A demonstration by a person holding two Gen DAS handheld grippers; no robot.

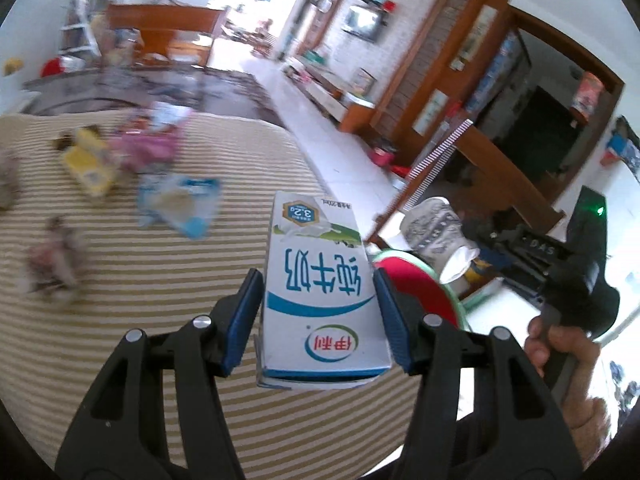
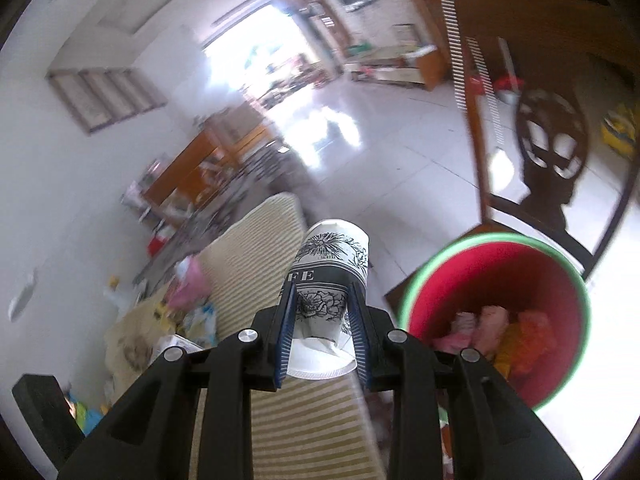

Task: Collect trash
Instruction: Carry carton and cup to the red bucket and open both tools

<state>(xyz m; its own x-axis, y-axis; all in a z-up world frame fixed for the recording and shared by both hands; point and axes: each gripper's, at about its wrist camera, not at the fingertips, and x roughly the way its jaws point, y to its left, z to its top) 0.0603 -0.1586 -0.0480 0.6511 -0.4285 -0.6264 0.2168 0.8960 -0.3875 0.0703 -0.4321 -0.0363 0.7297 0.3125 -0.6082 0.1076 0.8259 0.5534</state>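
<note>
We see a striped cloth [image 1: 168,280] spread wide over the surface, with blurred wrappers [image 1: 176,196] scattered on its far part. Beyond its edge, on the pale tiled floor, stands a red bin with a green rim [image 2: 496,280]; crumpled pink and orange scraps [image 2: 504,336] lie inside it. A dark wooden chair [image 2: 548,148] stands behind the bin. Our left gripper [image 1: 316,312] is clamped on a white and blue milk carton [image 1: 320,292], its blue pads pressing both sides, held above the cloth near the edge. Our right gripper [image 2: 322,332] squeezes a paper cup [image 2: 328,276] printed with black flowers, its rim end crushed between the pads, just left of the bin. The hand [image 1: 568,360] holding the right gripper shows in the left wrist view.
</note>
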